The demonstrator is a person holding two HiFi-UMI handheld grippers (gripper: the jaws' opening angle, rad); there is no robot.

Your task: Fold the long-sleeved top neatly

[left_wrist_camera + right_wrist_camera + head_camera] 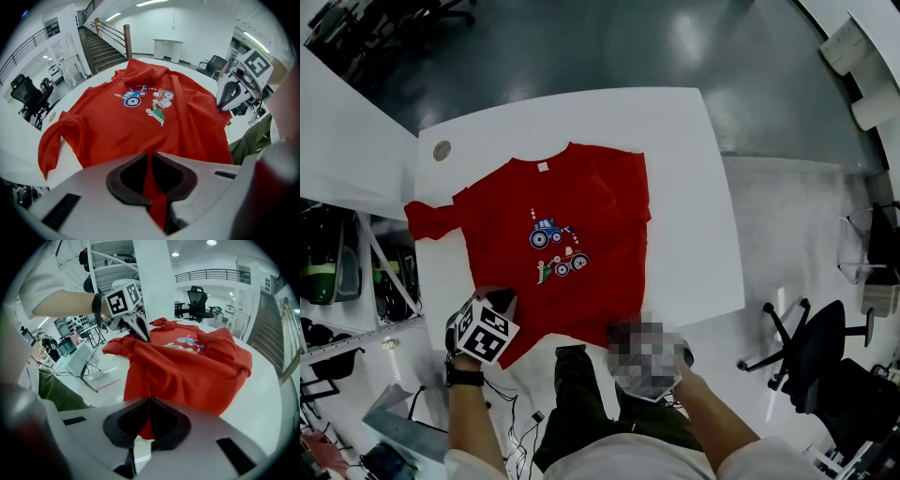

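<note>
- Right of the red top [572, 234], a broad strip of bare white table [694, 187] runs to the table's edge, giving the widest passage.
- Beyond its collar lies a narrower bare band. A small round disc [442, 150] sits off the far-left corner.
- On its left, the spread sleeve [427, 220] takes up that side, and a white panel [347, 150] stands just past the table.
- At its near hem, the left gripper [502, 307] and right gripper [147, 427] each clamp a corner, with the person's legs [581, 394] between them.
- Cables [511, 408] lie on the floor near-left of it.
- An office chair [811, 352] stands well to its right.
</note>
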